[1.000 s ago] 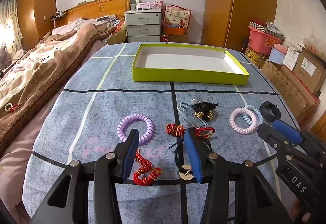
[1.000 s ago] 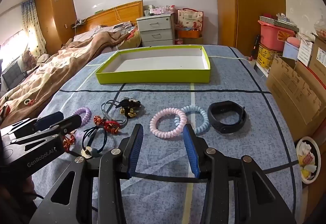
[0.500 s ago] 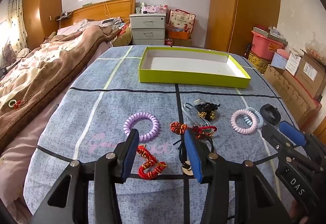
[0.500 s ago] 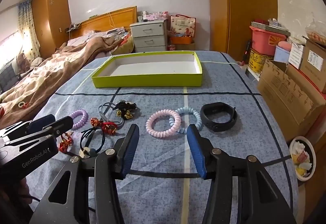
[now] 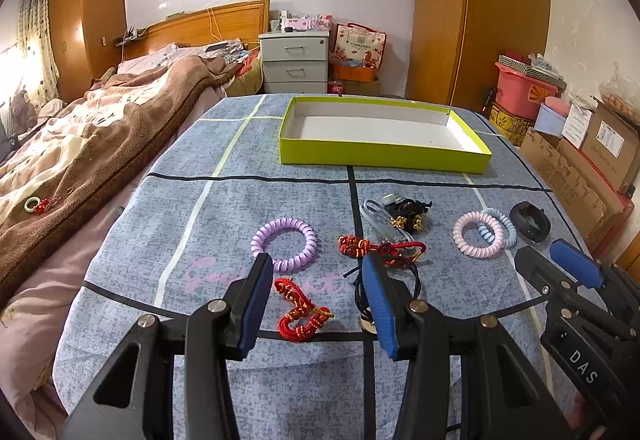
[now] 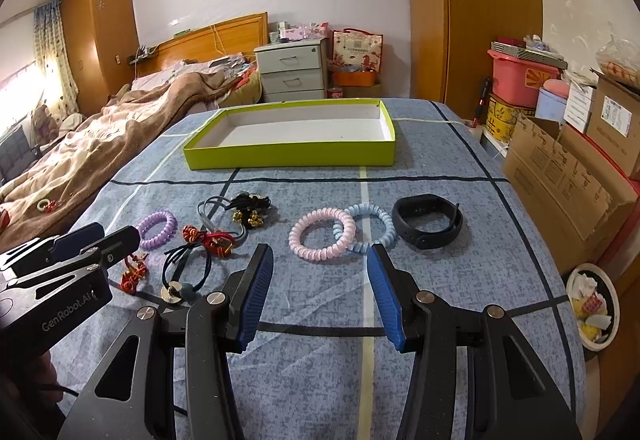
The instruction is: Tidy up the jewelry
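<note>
Now hovering over the blue checked bedspread (image 5: 224, 224), both tools spread wide and holding nothing. Left gripper (image 5: 316, 280) poised just above the red knotted bracelet (image 5: 301, 312), which lies framed between the blue pads, untouched. Purple coil band (image 5: 285, 243) just beyond the left fingertip; black cord with a round charm (image 6: 188, 272) close by the right finger. Red cord bracelet (image 5: 376, 247) and a black tangle with gold bells (image 5: 408, 216) farther up the cloth.

Right gripper (image 6: 320, 264) also parted, aimed short of the pink coil band (image 6: 322, 234), clear of it. Blue coil band (image 6: 370, 226) overlapping the pink one; black wristband (image 6: 426, 224) just beside the blue, toward the right.

Yellow-green tray (image 6: 288, 154) well beyond all of it, white floor bare. Open cloth between jewelry and tray. Bedspread edge dropping off close on the right, cardboard boxes (image 6: 568, 176) beside it; brown blanket (image 5: 100, 144) crowding the left edge.
</note>
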`<state>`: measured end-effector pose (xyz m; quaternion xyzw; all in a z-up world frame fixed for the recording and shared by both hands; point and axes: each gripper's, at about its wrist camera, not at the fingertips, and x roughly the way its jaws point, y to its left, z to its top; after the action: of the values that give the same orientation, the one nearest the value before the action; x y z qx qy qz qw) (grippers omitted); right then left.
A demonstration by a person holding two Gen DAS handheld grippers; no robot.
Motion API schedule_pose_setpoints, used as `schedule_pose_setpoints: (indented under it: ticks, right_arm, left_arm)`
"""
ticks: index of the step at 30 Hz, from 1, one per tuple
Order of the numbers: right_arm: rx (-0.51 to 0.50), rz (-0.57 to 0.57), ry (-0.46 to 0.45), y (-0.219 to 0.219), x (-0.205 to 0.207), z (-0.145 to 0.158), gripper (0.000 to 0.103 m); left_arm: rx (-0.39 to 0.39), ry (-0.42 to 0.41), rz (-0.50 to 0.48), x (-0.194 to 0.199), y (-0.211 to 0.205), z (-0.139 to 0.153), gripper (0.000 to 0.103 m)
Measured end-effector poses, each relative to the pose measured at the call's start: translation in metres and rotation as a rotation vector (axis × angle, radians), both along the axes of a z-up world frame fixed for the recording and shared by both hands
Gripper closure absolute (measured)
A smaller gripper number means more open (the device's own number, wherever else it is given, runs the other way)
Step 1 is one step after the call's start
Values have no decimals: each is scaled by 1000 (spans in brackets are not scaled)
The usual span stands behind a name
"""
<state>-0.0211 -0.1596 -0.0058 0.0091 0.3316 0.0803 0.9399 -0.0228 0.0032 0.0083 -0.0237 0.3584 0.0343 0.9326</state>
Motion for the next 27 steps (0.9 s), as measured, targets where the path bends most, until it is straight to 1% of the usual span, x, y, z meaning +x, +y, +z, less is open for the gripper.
schedule_pose_setpoints:
  ticks: [27]
  right_arm:
    - [0,-2,5,-2,-2,-1,53]
  left_arm:
    - [1,0,1,-3,0,-1,55]
